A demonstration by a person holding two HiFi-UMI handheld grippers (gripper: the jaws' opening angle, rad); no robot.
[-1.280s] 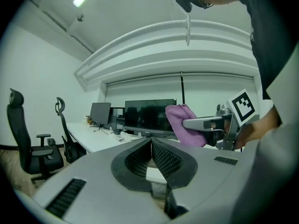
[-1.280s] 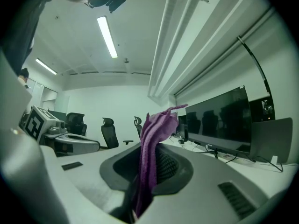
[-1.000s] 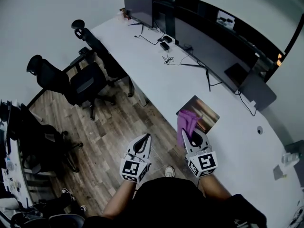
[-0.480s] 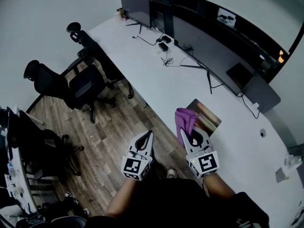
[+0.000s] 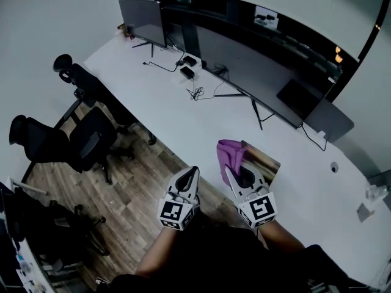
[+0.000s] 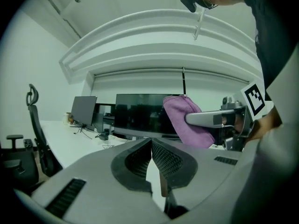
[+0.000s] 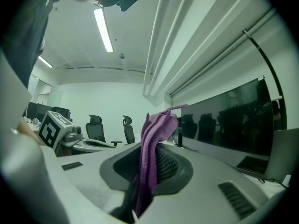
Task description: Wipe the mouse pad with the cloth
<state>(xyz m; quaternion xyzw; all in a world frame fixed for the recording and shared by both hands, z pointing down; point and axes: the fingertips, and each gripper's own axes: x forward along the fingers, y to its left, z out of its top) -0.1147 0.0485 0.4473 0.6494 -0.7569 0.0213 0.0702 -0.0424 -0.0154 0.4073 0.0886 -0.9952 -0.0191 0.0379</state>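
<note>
holding: the right gripper (image 7: 150, 169) has its jaws clamped on a soft purple cloth (image 7: 156, 134), which stands up in a fold between them.
left gripper (image 6: 152, 148): the jaws are pressed together with nothing between them; it hangs over the wooden floor (image 5: 134, 182), just beside the desk edge.
mouse pad: a dark rectangular mouse pad with a printed picture (image 5: 266, 162) lies flat on the long white desk (image 5: 183, 115), near its front edge. the cloth is over its left end, but i cannot tell if it touches.
step, as i judge: bringing the cloth down to begin wiping; no stroke seems made yet.
risk one: only a thin fold is gripped, so friction on the pad may pull the cloth out of the jaws.
risk two: the pad lies loose and close to the edge; a stroke toward the person may push it off, because the left gripper does not hold it.
risk three: pressing with the hard jaw tips instead of the cloth may scrape the pad.
</note>
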